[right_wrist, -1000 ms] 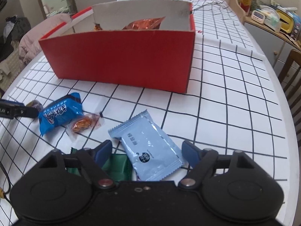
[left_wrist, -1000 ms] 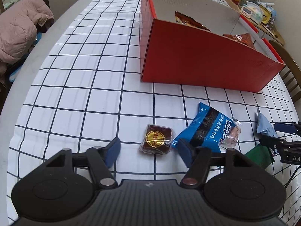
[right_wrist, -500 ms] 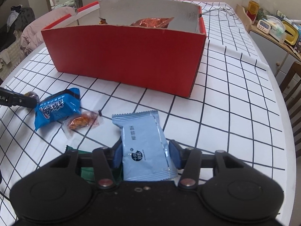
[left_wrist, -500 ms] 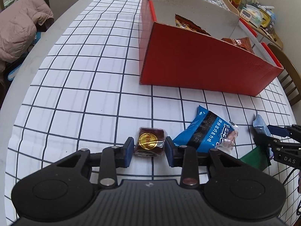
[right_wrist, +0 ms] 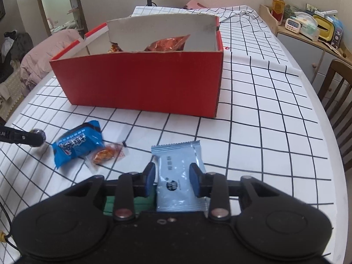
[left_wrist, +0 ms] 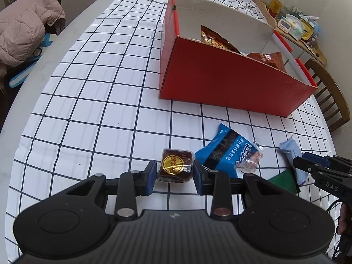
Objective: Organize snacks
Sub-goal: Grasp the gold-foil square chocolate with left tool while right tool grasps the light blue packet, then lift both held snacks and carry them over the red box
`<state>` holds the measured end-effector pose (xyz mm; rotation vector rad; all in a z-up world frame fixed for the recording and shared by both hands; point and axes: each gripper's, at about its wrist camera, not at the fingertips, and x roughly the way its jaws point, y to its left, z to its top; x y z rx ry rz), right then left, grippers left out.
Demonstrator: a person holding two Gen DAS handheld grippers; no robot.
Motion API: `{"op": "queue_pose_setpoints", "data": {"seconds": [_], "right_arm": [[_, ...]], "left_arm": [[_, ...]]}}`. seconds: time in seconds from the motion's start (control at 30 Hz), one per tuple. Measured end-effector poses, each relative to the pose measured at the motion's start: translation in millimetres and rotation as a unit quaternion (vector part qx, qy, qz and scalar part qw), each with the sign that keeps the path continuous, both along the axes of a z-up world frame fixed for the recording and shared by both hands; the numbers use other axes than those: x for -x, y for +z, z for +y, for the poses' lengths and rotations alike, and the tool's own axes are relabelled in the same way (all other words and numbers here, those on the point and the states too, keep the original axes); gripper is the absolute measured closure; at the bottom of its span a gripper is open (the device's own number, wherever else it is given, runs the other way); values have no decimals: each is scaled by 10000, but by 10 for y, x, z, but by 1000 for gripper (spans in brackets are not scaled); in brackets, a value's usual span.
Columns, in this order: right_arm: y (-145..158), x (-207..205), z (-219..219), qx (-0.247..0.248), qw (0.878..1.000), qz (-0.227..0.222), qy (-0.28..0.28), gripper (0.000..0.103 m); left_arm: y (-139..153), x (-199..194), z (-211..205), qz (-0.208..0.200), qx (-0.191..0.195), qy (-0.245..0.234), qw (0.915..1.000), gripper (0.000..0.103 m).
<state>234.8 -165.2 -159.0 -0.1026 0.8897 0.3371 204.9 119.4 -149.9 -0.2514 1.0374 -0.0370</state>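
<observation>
My left gripper (left_wrist: 175,176) is shut on a brown wrapped cake with a gold label (left_wrist: 176,164), low over the checked tablecloth. My right gripper (right_wrist: 172,177) is closing its jaws, and its pads press the sides of a pale blue packet (right_wrist: 176,154). The red box (left_wrist: 231,81) (right_wrist: 143,79) stands behind both grippers, with orange-brown snack bags inside. Between the grippers lie a bright blue packet (left_wrist: 226,154) (right_wrist: 77,145) and a small clear-wrapped candy (left_wrist: 250,160) (right_wrist: 107,154). A green packet (right_wrist: 140,202) lies under the right gripper.
A pink jacket (left_wrist: 22,28) lies off the table's left edge. A wooden chair (right_wrist: 338,83) stands at the right edge. A side shelf with jars and a timer (right_wrist: 308,24) is at the back right. Checked cloth stretches left of the box.
Both grippers went from wide open to shut: the left on the brown cake, the right on the pale blue packet. The right jaws have narrowed further in the last half second.
</observation>
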Motion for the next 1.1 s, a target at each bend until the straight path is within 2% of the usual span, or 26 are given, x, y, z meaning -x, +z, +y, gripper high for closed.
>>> {"op": "queue_pose_setpoints", "data": {"seconds": [0.13, 0.4, 0.47, 0.53, 0.57, 0.6, 0.9, 1.1], "right_arm": [[-2, 35, 22, 169, 9998, -69, 23, 69], [-13, -25, -135, -423, 9985, 191, -276, 67], [-25, -39, -149, -479, 9983, 199, -280, 58], [-36, -65, -132, -459, 9985, 216, -211, 38], [-43, -83, -116, -419, 9987, 221, -177, 26], [-46, -93, -99, -397, 9989, 198, -137, 2], [-210, -255, -43, -27, 9994, 289, -174, 11], [-277, -263, 17, 365, 9988, 208, -256, 12]], "left_arm": [[23, 20, -17, -14, 13, -22, 10000, 69], [69, 50, -67, -32, 97, -74, 9999, 69], [78, 49, -78, -38, 109, -86, 9999, 69], [81, 42, -90, -42, 111, -96, 9999, 69], [79, 36, -93, -37, 120, -97, 9999, 69], [77, 31, -98, -33, 119, -94, 9999, 69], [55, 1, -102, 1, 130, -63, 9999, 69], [39, -2, -115, 24, 134, -48, 9999, 69]]}}
